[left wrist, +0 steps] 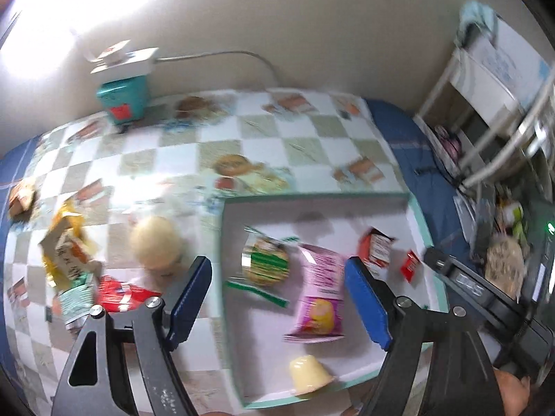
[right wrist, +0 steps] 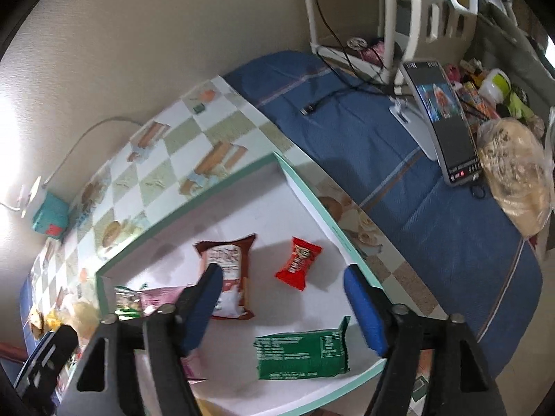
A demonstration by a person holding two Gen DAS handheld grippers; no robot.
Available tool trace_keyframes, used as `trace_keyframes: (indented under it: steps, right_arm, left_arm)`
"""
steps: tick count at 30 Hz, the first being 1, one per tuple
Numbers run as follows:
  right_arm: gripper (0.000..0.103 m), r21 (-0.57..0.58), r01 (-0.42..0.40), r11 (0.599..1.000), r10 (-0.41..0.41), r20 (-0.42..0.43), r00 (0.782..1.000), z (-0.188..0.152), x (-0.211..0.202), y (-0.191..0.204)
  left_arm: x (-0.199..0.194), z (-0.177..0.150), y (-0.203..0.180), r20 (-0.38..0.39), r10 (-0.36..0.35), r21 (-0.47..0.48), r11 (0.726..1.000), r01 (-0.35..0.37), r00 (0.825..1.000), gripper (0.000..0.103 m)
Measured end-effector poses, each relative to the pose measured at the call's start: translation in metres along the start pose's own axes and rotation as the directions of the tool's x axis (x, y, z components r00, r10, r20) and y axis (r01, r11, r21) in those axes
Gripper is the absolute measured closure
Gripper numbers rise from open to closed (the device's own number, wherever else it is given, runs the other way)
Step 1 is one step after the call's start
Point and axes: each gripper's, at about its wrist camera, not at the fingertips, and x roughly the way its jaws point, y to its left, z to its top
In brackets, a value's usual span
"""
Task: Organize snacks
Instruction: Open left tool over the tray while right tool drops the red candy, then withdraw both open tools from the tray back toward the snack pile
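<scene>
A shallow white box with a teal rim lies on the checked tablecloth. In the left wrist view it holds a green-striped round packet, a pink packet, a yellow jelly cup and red packets. My left gripper is open and empty above the box. Loose snacks lie left of the box: a pale round cup, a red packet, yellow packets. My right gripper is open and empty over a brown-white packet, a red packet and a green packet.
A teal box with a white power strip stands at the table's back by the wall. A phone on a stand, a bagged bread and clutter sit on the blue cloth to the right. A white shelf rack stands beyond.
</scene>
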Motion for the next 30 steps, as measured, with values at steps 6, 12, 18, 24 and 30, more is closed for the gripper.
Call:
trace_keyframes:
  steps: [6, 12, 18, 24, 30]
  right_arm:
    - [0.0, -0.047, -0.034, 0.998, 0.037, 0.063, 0.997, 0.002, -0.022, 0.014]
    - [0.0, -0.068, -0.04, 0.997, 0.045, 0.084, 0.995, 0.001, -0.03, 0.024]
    - [0.0, -0.109, -0.055, 0.993, 0.066, 0.101, 0.993, -0.006, -0.035, 0.042]
    - [0.0, -0.16, -0.071, 0.985, 0.093, 0.131, 0.987, -0.018, -0.041, 0.07]
    - [0.0, -0.212, -0.147, 0.966, 0.176, 0.121, 0.977, -0.034, -0.045, 0.104]
  left_arm:
    - [-0.01, 0.003, 0.062, 0.01, 0.088, -0.156, 0.984, -0.086, 0.996, 0.019]
    - [-0.026, -0.003, 0.126, 0.018, 0.198, -0.298, 0.937, -0.184, 0.98, 0.019]
    - [-0.039, -0.013, 0.172, 0.019, 0.264, -0.383, 0.893, -0.237, 0.964, 0.006]
    - [-0.047, -0.02, 0.201, 0.015, 0.29, -0.449, 0.857, -0.253, 0.957, 0.006]
    - [-0.063, -0.028, 0.232, 0.06, 0.321, -0.515, 0.821, -0.246, 0.945, 0.006]
